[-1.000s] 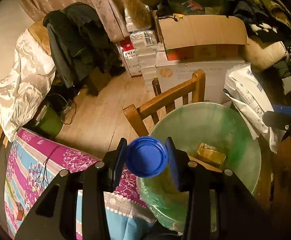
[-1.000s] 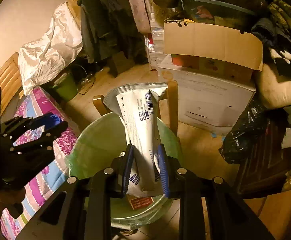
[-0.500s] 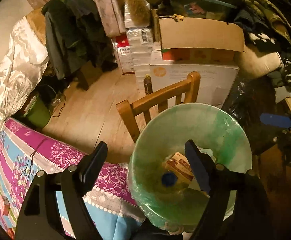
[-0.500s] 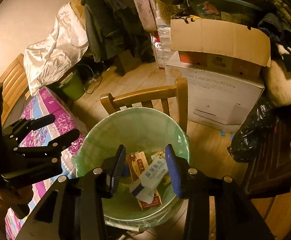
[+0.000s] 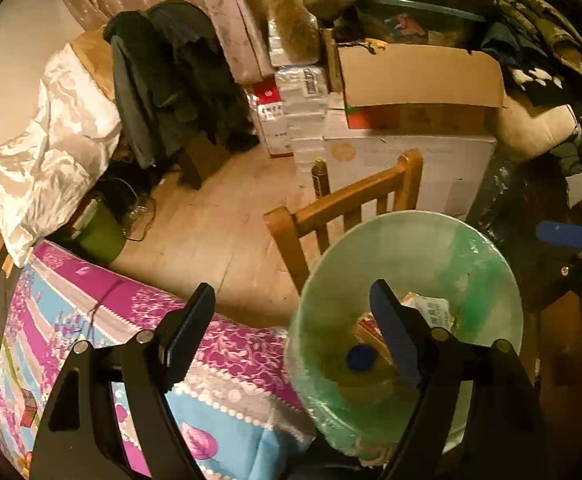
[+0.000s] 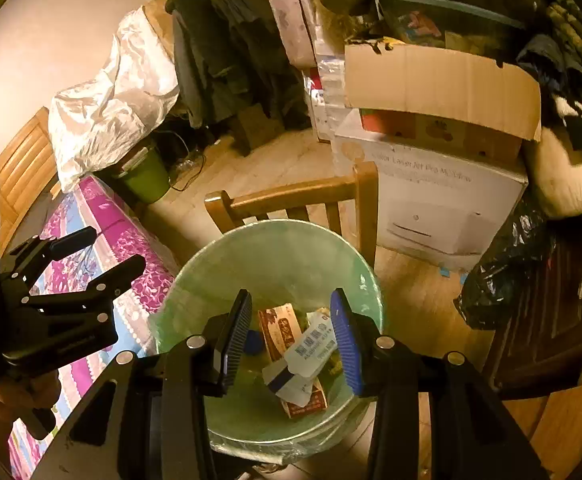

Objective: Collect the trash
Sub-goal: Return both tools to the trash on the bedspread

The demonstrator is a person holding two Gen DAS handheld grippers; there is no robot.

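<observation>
A round bin with a green liner (image 5: pixel 411 218) (image 6: pixel 275 226) stands below both grippers. Inside it lie a blue bottle cap (image 5: pixel 361 358) (image 6: pixel 256 343), a white printed wrapper (image 6: pixel 309 350) (image 5: pixel 431 309) and a brown-red carton (image 6: pixel 281 326). My left gripper (image 5: pixel 291 320) hangs open wide over the bin's left rim with nothing between its fingers. It also shows at the left of the right wrist view. My right gripper (image 6: pixel 291 330) is open over the bin, empty, with the wrapper lying below it. One of its blue pads (image 5: pixel 567 234) shows at the right edge of the left wrist view.
A wooden chair (image 6: pixel 291 196) (image 5: pixel 351 196) stands right behind the bin. A pink and blue floral cloth (image 5: pixel 231 352) (image 6: pixel 103 216) lies to its left. A white printer box (image 6: pixel 443 200) under cardboard boxes, a black bag (image 6: pixel 503 280) and a green bucket (image 6: pixel 149 178) stand around.
The left gripper opened and let go of the blue cap, which now lies in the bin. The right gripper opened and dropped the white wrapper into the bin.
</observation>
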